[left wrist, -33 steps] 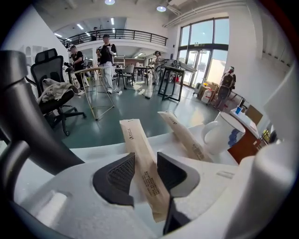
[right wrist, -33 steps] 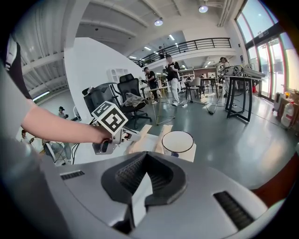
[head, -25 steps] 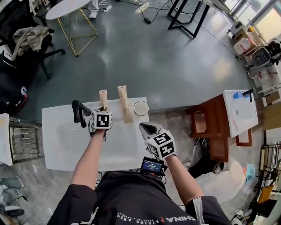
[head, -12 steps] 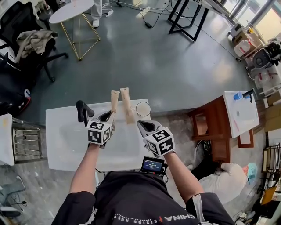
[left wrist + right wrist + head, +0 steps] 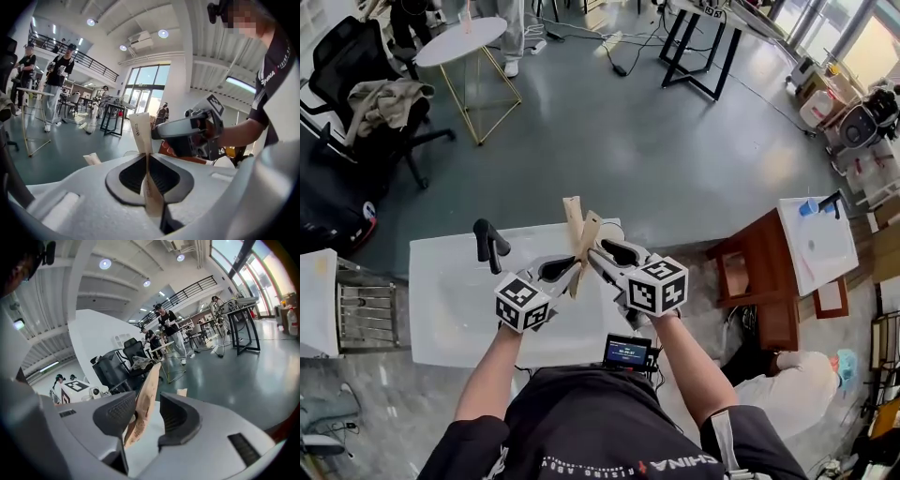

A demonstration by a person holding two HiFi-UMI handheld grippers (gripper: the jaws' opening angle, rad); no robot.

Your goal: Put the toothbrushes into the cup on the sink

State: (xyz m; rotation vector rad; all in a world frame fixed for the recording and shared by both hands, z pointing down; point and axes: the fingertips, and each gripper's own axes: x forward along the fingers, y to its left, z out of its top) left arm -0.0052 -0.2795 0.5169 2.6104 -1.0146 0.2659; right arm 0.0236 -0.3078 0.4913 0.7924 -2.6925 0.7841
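A toothbrush in a beige paper sleeve (image 5: 585, 246) is held up over the white sink (image 5: 450, 300). My left gripper (image 5: 575, 272) is shut on the sleeve's lower part, and the sleeve (image 5: 145, 154) stands upright between its pads. My right gripper (image 5: 598, 251) meets it from the right. Its jaws are opening, and the sleeve (image 5: 143, 404) leans on the left pad with a gap to the other. A second sleeved toothbrush (image 5: 573, 212) lies at the sink's far edge. The cup is hidden behind the right gripper.
A black faucet (image 5: 490, 246) stands at the sink's back left. A metal rack (image 5: 352, 309) is left of the sink, and a wooden cabinet (image 5: 741, 272) is to its right. A small screen (image 5: 625, 352) hangs at the person's waist.
The left gripper closed on one sleeved toothbrush at the sink's far edge, lifted it and swung it right. The right gripper rose to meet it and its jaws went from shut to open.
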